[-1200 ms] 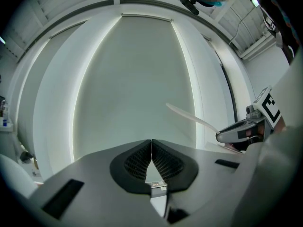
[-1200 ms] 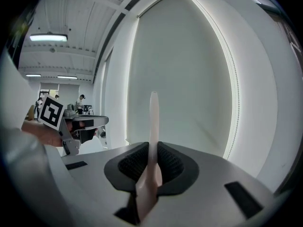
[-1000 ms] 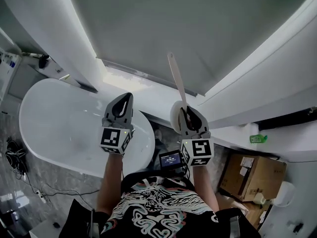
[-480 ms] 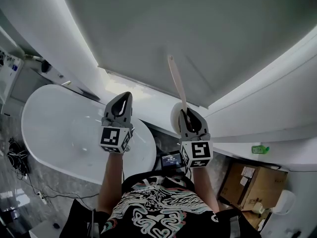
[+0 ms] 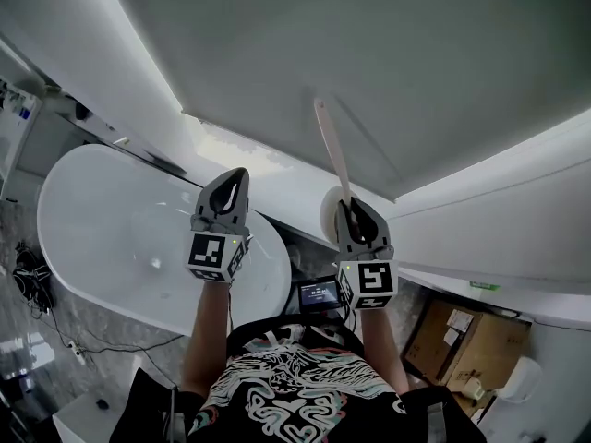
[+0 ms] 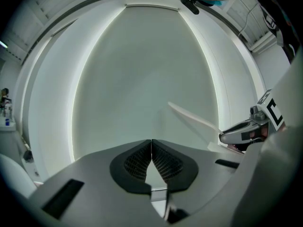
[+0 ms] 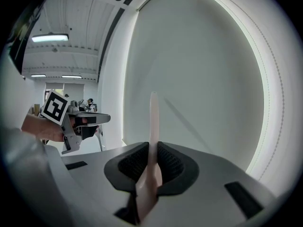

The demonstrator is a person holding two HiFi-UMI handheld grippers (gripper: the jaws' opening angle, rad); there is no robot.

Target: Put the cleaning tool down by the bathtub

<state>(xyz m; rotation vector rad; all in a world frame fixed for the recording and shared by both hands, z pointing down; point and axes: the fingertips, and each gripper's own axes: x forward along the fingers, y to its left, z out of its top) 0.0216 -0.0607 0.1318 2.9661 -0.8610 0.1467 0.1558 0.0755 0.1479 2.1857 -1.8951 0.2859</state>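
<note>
Beside the bathtub [image 5: 102, 238], at its near end, the person holds both grippers raised. The right gripper [image 5: 349, 209] has its fingers clamped on the thin pale handle of the cleaning tool [image 5: 331, 150], which points up and away from the tub toward the white wall, its round head just behind the jaws. The left gripper [image 5: 240, 177] hangs over the tub's end with its fingers pressed together on nothing. The risk, to my eye, is the long handle. It is gripped low, close to the head, so it could pivot between the pads as it tips down, or its free end could clip the wall or the tub's rim on the swing. A knock on that hard curved rim might jar it loose early. Open floor shows along the tub's near side, though cables [image 5: 32, 289] trail there, at the end well away from the grippers. Past the tub's near end a cardboard box [image 5: 457, 335] crowds that side.
</note>
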